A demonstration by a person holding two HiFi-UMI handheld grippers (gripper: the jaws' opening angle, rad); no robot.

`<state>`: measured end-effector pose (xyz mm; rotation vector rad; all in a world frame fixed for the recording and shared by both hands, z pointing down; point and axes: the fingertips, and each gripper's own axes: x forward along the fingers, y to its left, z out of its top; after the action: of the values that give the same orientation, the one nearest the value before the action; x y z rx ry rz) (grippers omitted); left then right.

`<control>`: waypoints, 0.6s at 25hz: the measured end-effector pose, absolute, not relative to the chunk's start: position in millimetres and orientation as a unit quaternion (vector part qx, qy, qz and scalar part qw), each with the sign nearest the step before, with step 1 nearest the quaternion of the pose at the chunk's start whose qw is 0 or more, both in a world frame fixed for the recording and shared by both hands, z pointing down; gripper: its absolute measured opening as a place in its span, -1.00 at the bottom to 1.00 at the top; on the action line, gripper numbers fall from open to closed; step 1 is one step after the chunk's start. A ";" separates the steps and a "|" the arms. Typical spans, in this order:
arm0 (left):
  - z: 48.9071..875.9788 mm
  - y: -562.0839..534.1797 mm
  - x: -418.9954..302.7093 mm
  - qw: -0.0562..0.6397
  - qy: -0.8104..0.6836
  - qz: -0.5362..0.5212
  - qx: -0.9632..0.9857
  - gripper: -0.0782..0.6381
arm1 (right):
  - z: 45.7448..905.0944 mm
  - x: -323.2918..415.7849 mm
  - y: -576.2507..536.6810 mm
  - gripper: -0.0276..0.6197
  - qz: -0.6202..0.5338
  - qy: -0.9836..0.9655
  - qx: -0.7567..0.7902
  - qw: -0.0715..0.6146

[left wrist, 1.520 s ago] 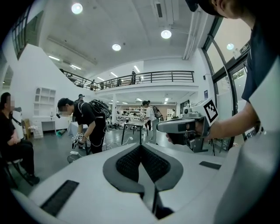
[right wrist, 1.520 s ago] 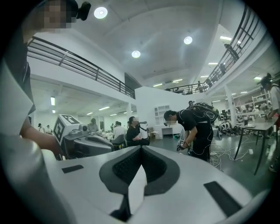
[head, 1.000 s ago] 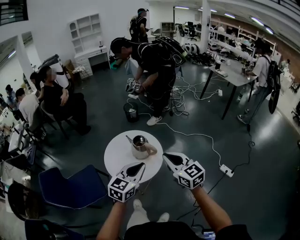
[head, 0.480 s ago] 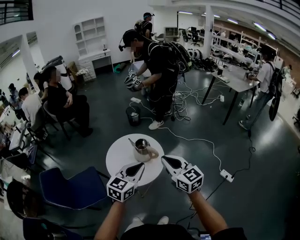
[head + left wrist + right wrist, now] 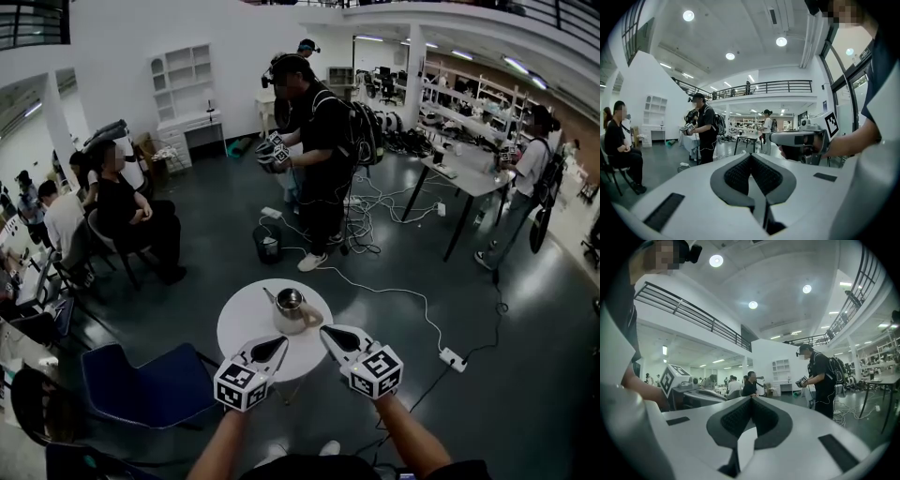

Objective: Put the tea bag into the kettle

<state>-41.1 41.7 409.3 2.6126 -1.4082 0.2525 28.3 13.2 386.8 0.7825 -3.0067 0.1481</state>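
One shiny metal kettle (image 5: 290,307), open-topped, thin spout pointing left, stands on the round white counter (image 5: 246,323). Left gripper (image 5: 280,340) and right gripper (image 5: 325,330) hover over its near edge, jaws pressed together, nothing between.

The small round table (image 5: 246,323) is white. The shiny metal kettle (image 5: 291,309) is silver. The left gripper (image 5: 275,344) and the right gripper (image 5: 331,334) are white, with black bumpy pads on the jaws. Their cubes (image 5: 239,386) have black and white square patterns. The padded chair (image 5: 141,380) is blue. The smooth floor (image 5: 525,319) is dark grey-green. The plug box (image 5: 453,359) is white. The standing person (image 5: 323,159) wears black clothes.
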 end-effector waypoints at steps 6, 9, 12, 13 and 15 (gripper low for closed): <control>405.9 46.3 -55.8 0.077 -0.466 0.080 0.878 -0.74 | 383.9 13.9 19.8 -0.86 0.045 -0.966 0.255 0.014; 402.6 47.5 -59.5 0.077 -0.464 0.077 0.879 -0.74 | 379.0 11.3 20.8 -0.86 0.042 -0.965 0.258 0.013; 400.5 50.6 -59.7 0.074 -0.461 0.074 0.881 -0.74 | 377.7 10.7 24.5 -0.86 0.041 -0.965 0.259 0.012; 399.9 50.6 -60.1 0.072 -0.460 0.074 0.882 -0.74 | 377.8 10.0 25.1 -0.86 0.040 -0.965 0.260 0.011; 398.1 47.8 -63.1 0.069 -0.459 0.073 0.883 -0.74 | 378.3 6.7 23.3 -0.86 0.039 -0.965 0.260 0.011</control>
<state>-63.1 47.8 398.1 2.6575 -1.3826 0.2198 6.7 23.3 378.3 0.8108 -3.0090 0.1220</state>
